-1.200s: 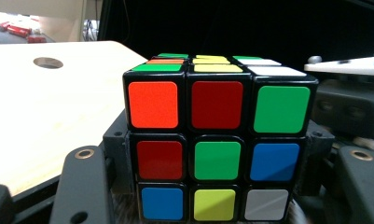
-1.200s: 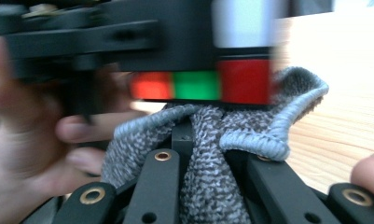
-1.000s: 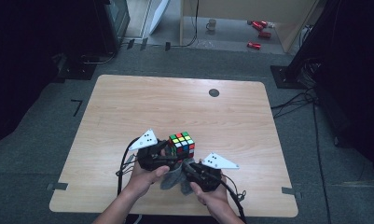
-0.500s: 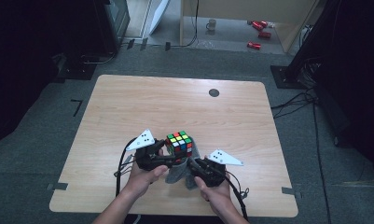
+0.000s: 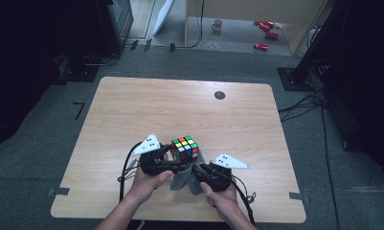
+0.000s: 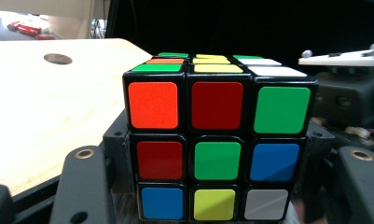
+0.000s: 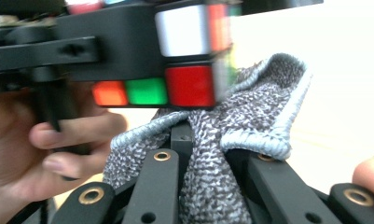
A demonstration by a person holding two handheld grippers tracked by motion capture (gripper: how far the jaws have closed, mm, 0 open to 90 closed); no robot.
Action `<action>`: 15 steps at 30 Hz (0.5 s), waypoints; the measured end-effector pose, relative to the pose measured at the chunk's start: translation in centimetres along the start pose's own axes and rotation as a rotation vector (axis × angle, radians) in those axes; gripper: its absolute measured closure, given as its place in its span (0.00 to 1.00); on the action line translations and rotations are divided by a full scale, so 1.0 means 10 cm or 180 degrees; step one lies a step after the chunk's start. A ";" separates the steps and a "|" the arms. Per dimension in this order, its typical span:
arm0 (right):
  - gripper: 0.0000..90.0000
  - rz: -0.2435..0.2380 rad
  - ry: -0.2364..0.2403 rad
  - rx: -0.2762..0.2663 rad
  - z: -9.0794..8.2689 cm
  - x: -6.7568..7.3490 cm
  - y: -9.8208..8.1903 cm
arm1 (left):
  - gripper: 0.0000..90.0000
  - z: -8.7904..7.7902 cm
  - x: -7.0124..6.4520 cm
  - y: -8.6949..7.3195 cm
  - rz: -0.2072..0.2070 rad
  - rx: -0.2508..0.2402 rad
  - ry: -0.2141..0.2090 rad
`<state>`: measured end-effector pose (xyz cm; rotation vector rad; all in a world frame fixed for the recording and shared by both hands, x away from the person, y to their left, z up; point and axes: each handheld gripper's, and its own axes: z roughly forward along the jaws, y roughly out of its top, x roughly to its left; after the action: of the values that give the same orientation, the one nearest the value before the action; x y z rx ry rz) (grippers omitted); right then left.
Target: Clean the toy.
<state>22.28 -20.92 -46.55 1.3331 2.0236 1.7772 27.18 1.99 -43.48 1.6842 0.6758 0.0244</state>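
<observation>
A scrambled Rubik's cube [image 5: 185, 146] is held just above the wooden table [image 5: 180, 105] near its front edge. My left gripper [image 5: 182, 159] is shut on it, a jaw against each side of the cube [image 6: 217, 140]. My right gripper [image 5: 195, 172] is shut on a grey knitted cloth [image 5: 182, 180], which bunches between its jaws [image 7: 208, 158]. The cloth [image 7: 259, 107] lies right under and against the lower face of the cube [image 7: 189, 84]. The left hand and one of the left gripper's jaws show at the left of the right gripper view.
A small dark round hole [image 5: 220, 95] sits in the table at the far right. Beyond the table, on the floor, lie red cans [image 5: 266, 36] and a mug [image 5: 217, 25]. Dark stands and cables [image 5: 304, 103] flank the table's right side.
My right gripper has shifted slightly to the right with the cloth. The left gripper and the cube have stayed put.
</observation>
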 end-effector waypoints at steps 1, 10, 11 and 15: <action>0.89 0.0025 -0.0016 -0.0001 -0.01 -0.01 0.00 | 0.39 0.01 0.00 -0.01 -0.0006 0.0007 -0.0001; 0.89 -0.0083 0.0111 0.0089 0.08 0.16 -0.06 | 0.39 0.04 -0.04 -0.04 0.0039 0.0041 0.0002; 0.89 -0.0054 0.0075 0.0077 0.06 0.13 -0.05 | 0.39 0.02 -0.03 -0.03 0.0033 0.0023 0.0012; 0.89 0.0233 -0.0214 -0.0099 -0.04 -0.14 -0.01 | 0.39 0.01 0.01 -0.04 0.0008 0.0058 0.0082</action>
<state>22.83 -22.22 -47.12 1.4552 1.9283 1.7608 27.16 1.98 -43.90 1.7048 0.6950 0.0419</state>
